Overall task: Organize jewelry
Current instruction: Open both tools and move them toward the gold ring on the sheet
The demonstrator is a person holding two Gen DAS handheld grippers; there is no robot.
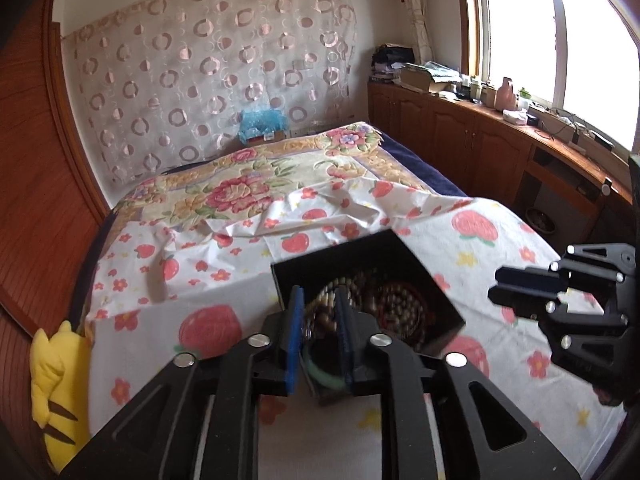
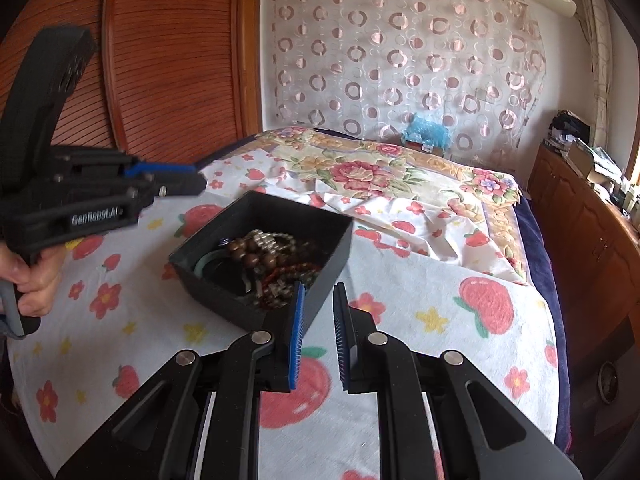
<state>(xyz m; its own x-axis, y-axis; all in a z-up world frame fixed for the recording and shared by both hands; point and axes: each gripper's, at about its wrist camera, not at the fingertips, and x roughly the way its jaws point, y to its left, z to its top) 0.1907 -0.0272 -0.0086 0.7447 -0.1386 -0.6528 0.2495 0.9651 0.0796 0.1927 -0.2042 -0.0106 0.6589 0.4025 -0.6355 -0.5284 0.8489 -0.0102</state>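
Room: a bedroom with a circle-patterned curtain on the far wall, wooden cabinets under a bright window, and a bed spread with a white strawberry-print sheet [image 2: 420,292] that serves as the work surface.
Left tongs: the left tongs [image 1: 320,300] hang over the near corner of the box, blue pads parted with beads showing in the gap; from the right-wrist view they look raised above the box and gripping nothing, so I judge them released.
Right tongs: the right tongs [image 2: 320,300] hover just beside the box's right-hand wall, pads apart and nothing between them, likewise released.
Why so held: I would guess one tool is poised to pick from the pile while the other waits close by to steady the box.
Task's thing: a square black open-topped box [image 2: 332,256] sits on the sheet, holding a tangle of brown wooden bead strings [image 2: 252,252], reddish beads, a pale string and a green bangle [image 2: 204,260].
Pointing: the box sits corner-on to both cameras, its diagonal running away towards the curtain; being about square it has no clear long axis, and the coiled strings show none either.
Outward: a yellow plush toy [image 1: 52,384] lies at the bed's left edge.
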